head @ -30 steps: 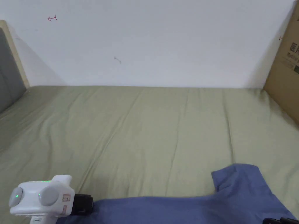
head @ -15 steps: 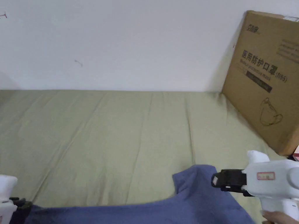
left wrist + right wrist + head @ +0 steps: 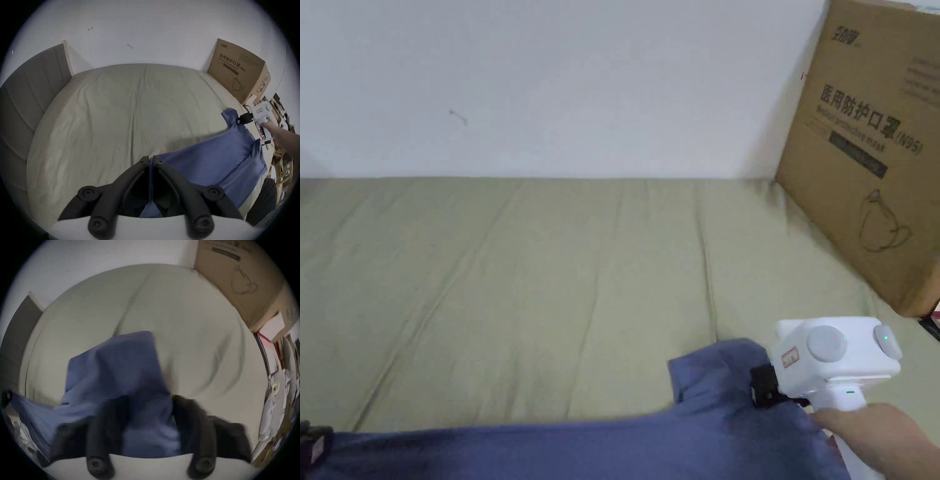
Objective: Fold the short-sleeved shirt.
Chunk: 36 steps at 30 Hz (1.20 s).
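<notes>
Two grippers on one blue short-sleeved shirt (image 3: 700,431), stretched between them above the near edge of the olive-sheeted bed (image 3: 550,262). In the head view, shirt along the bottom, from 7 o'clock to 5 o'clock, one sleeve poking up near 5 o'clock. Left gripper (image 3: 151,160) clamped on the fabric edge, jaws together with blue cloth pinched between, seen plainly in the left gripper view; just a black tip at 8 o'clock in the head view (image 3: 314,445). Right gripper (image 3: 762,387) at 4 o'clock in the head view, white body, black jaws against the shirt near the sleeve, held by a hand (image 3: 875,431). In the right gripper view, blurred; cloth bunched between the dark jaws, yet impossible to tell whether both press on it. Cardboard box (image 3: 875,144) leaning against the white wall (image 3: 550,81) at 2 o'clock, standing on the bed's far corner. Grey headboard (image 3: 29,91) at 9 o'clock in the left gripper view.
</notes>
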{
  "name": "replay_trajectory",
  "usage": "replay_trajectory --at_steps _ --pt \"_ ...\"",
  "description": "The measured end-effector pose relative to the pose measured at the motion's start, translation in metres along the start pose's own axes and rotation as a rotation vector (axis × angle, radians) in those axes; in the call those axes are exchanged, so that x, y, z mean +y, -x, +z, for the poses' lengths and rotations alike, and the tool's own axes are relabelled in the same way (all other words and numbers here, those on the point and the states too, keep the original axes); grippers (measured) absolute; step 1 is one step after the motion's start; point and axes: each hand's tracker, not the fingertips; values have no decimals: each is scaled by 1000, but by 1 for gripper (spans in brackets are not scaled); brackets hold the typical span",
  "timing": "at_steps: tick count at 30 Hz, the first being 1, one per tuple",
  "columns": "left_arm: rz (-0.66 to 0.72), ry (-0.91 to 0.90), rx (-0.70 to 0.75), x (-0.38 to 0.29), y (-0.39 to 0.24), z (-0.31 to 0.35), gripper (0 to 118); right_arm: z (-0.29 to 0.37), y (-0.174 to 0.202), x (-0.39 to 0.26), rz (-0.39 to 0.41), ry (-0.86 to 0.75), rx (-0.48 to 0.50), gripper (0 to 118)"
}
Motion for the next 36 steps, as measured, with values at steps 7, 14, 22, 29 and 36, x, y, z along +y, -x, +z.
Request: replay_trajectory --at_steps 7,14,22,29,36 --pt "123 -28 -7 -1 10 -8 2 66 -2 -25 -72 -235 101 0" --pt "249 -144 -81 4 23 17 2 156 -22 -55 -219 -392 202 0" --pt "142 -24 -194 -14 33 49 3 208 -19 -155 -182 -336 218 0" --pt "135 160 -256 -76 30 74 3 189 -19 -236 -114 -86 181 0" --pt "175 257 -240 -106 25 64 43 153 -24 -252 -210 68 103 85"
